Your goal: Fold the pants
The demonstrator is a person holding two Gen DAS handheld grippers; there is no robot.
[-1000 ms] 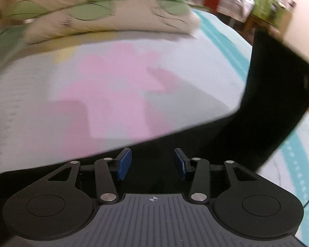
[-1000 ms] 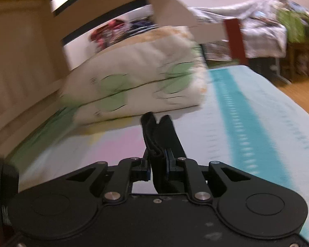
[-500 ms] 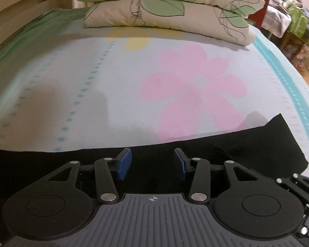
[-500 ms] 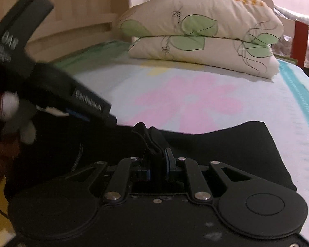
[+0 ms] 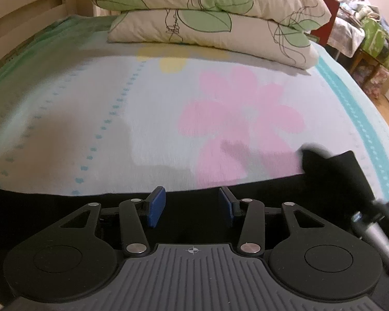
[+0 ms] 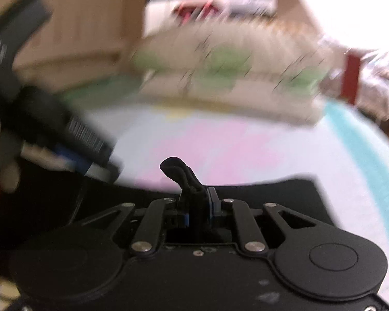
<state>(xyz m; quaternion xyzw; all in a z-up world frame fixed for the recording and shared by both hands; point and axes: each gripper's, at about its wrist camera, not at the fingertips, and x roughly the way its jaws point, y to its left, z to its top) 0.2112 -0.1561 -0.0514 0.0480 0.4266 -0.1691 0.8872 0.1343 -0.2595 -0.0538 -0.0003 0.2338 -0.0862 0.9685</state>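
Note:
The black pants lie flat along the near edge of the bed, under both grippers. My left gripper is open and empty, its blue pads just above the cloth. My right gripper is shut on a bunched fold of the pants, which sticks up between its fingers. The pants also show in the right wrist view, spread to the right. The left gripper's body shows blurred at the left of the right wrist view. The right gripper's edge shows at the lower right of the left wrist view.
Two stacked leaf-print pillows lie at the head of the bed. The sheet carries a pink flower print and a teal stripe on the right. A wooden headboard is at the far left. Cluttered furniture stands beyond the bed's right side.
The hanging pants came down flat onto the bed a second ago. The right gripper now moves fast, its view blurred, still holding the fold. The left gripper stays open.

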